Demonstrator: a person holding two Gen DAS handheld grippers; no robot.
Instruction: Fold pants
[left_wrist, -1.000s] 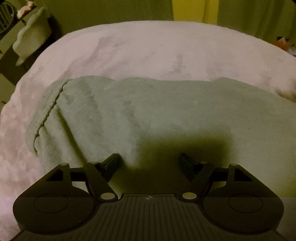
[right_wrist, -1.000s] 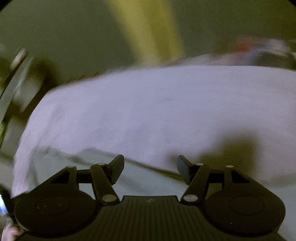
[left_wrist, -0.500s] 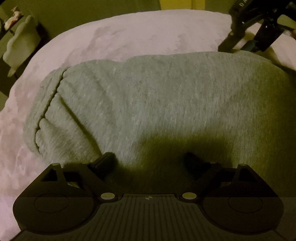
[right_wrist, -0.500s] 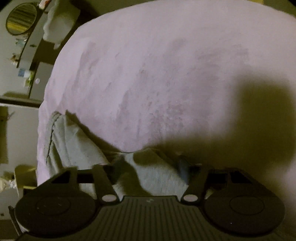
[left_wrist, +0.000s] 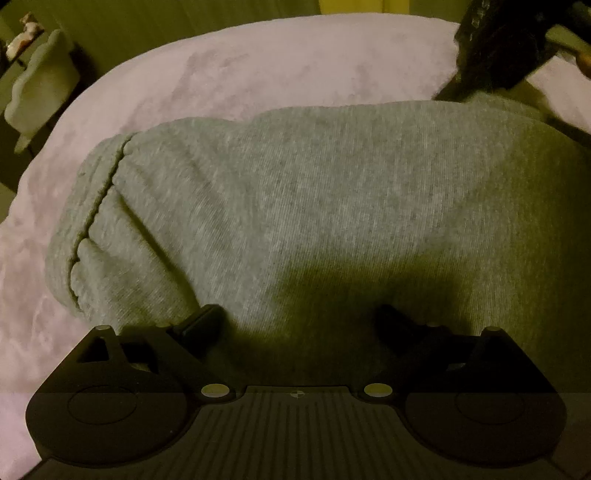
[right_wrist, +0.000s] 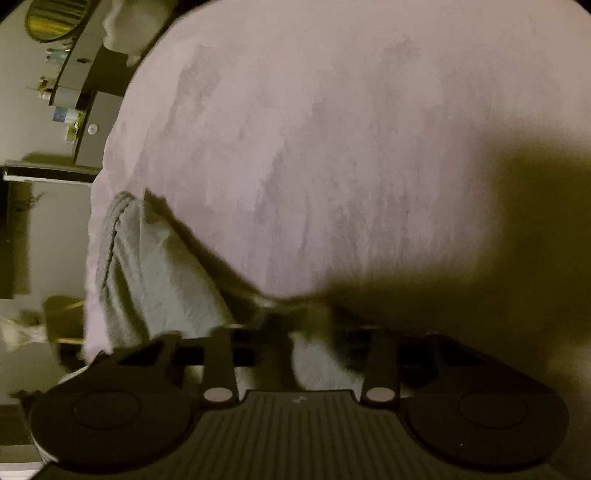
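Midway through a fold, grey pants lie across the near part of a pale lilac blanket that covers the bed, with a wide bare stretch of it beyond. Seen from the left, the garment forms one broad, mostly smooth panel, its seamed band bunched at the far left edge; it looks already doubled once, though the layers underneath cannot be made out. The left gripper hovers low over the near edge of the cloth, jaws spread wide and holding nothing. At the panel's far right corner the right gripper has its jaws drawn close around a fold of the grey fabric, which rises between its fingers; motion blur hides how firm the pinch is. By this evidence the next fold is just beginning, and carrying the cloth across, laying it down and smoothing it remain to be done.
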